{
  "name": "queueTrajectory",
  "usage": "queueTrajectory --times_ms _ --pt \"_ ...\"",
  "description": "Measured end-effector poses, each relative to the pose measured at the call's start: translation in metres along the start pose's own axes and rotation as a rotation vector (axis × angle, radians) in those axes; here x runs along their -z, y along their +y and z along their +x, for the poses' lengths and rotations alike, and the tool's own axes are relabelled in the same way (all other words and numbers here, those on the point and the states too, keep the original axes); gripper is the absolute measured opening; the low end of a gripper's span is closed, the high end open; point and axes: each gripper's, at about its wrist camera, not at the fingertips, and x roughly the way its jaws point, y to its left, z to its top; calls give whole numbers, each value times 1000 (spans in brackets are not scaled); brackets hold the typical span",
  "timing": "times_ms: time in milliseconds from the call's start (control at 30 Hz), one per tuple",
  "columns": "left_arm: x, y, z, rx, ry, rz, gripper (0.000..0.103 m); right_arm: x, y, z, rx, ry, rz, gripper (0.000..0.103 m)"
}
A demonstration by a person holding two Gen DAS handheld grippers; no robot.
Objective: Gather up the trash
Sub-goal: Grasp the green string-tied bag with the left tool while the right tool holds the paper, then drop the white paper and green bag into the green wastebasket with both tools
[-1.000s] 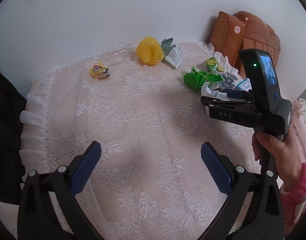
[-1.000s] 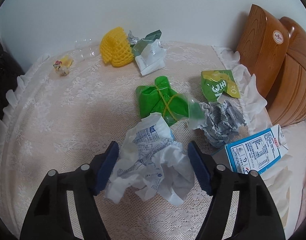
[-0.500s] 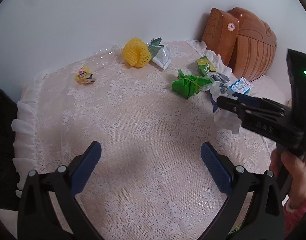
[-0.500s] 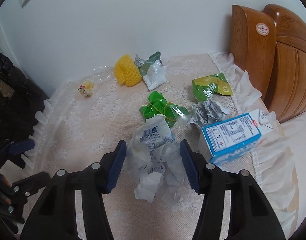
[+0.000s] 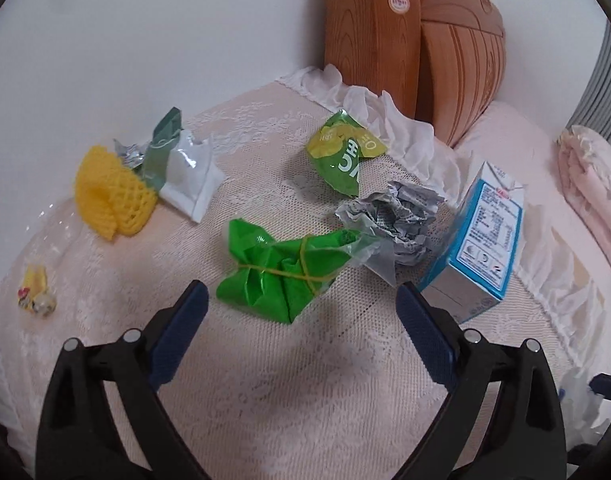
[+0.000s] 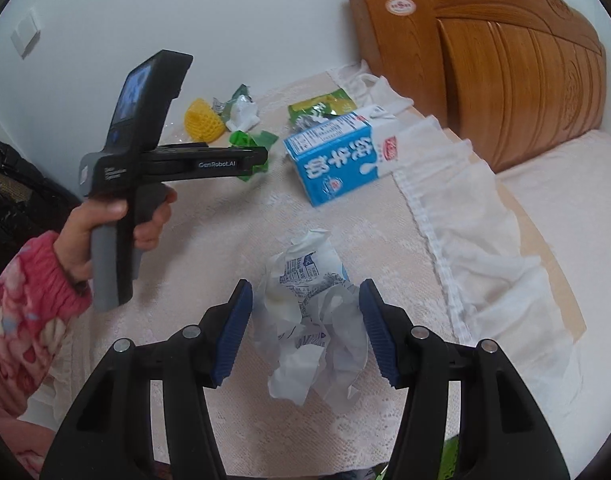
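My right gripper [image 6: 305,312] is shut on a crumpled white printed wrapper [image 6: 311,332] and holds it above the lace-covered table [image 6: 245,216]. My left gripper [image 5: 301,320] is open and empty, just short of a green plastic bag tied with a yellow band [image 5: 281,272]. Around it lie a crumpled grey paper ball [image 5: 397,216], a blue and white milk carton [image 5: 481,240], a green snack packet [image 5: 341,152], a yellow foam net [image 5: 109,196], a white and green pouch [image 5: 185,176] and a small yellow wrapper [image 5: 35,290]. The carton [image 6: 337,160] shows in the right wrist view too.
A wooden headboard [image 5: 417,40] stands at the back right against the white wall. A pink bed [image 5: 545,184] lies to the right of the table's white ruffled edge [image 6: 485,248]. A black bag [image 6: 9,184] sits at the left.
My right gripper has pulled back toward the table's near side with the white wrapper. My left gripper has moved forward and right, close to the green bag.
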Motion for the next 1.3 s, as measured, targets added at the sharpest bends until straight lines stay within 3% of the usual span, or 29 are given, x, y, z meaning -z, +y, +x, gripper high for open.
queueTrajectory --times_ms 100,167,433,700,833,1000,1133,1300 --pt "-6 0 13 -23 -26 29 76 10 -11 -3 14 16 41 56" --pt "-9 0 17 -45 -38 64 61 16 -15 -5 20 15 59 56" --pt "-7 2 6 -15 -54 99 59 15 -8 -11 11 -4 60 56" --pt "38 -3 -76 -40 -70 37 59 18 2 -35 -20 -42 35 56" --pt "78 -29 -133 -41 -67 31 59 35 -1 -55 0 -30 23 56" --pt "127 -80 -184 57 -49 9 59 74 -14 -87 23 -23 30 56" --pt "156 -126 -206 131 -65 39 59 110 -29 -109 35 -15 60 56" --pt "176 -183 -208 187 -26 126 59 147 -57 -132 95 -10 113 56"
